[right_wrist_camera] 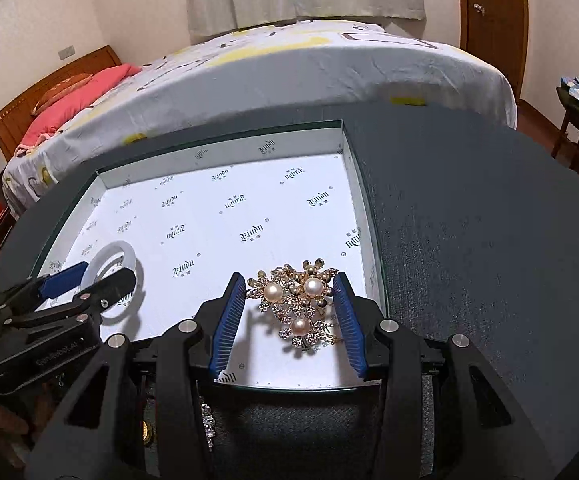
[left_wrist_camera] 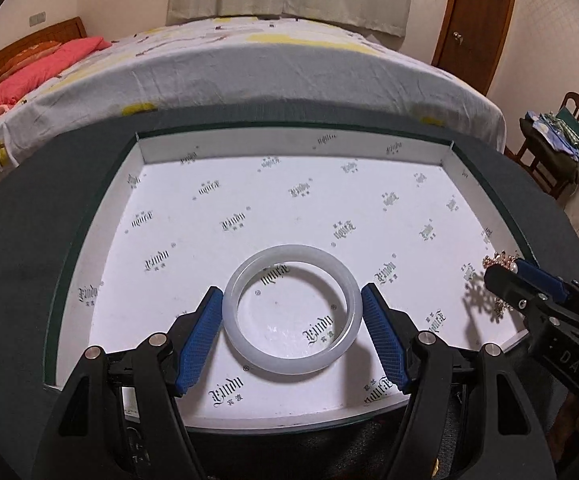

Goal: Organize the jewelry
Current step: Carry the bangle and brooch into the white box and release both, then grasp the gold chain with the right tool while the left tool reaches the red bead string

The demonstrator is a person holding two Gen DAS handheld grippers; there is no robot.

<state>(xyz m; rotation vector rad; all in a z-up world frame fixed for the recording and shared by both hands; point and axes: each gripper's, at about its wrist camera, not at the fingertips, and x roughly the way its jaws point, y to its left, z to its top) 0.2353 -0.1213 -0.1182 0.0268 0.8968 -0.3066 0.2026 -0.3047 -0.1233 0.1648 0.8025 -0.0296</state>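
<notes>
A white translucent bangle (left_wrist_camera: 293,362) sits level between the blue pads of my left gripper (left_wrist_camera: 289,292), which is shut on its two sides just over the floor of a shallow white printed box (left_wrist_camera: 289,144). My right gripper (right_wrist_camera: 289,280) is shut on a gold brooch (right_wrist_camera: 301,300) set with three pearls and rhinestones, held above the box's near right corner, where it casts a shadow. The right gripper (left_wrist_camera: 501,276) and the brooch (left_wrist_camera: 497,258) also show at the edge of the left wrist view. The left gripper (right_wrist_camera: 105,272) with the bangle (right_wrist_camera: 107,254) shows at the left of the right wrist view.
The box (right_wrist_camera: 225,144) lies on a dark round table (right_wrist_camera: 469,240). A bed (left_wrist_camera: 269,72) with a pink quilt stands just behind it. A wooden chair (left_wrist_camera: 557,140) piled with cloth is at the right. More glittering pieces (right_wrist_camera: 207,420) lie below the box's near edge.
</notes>
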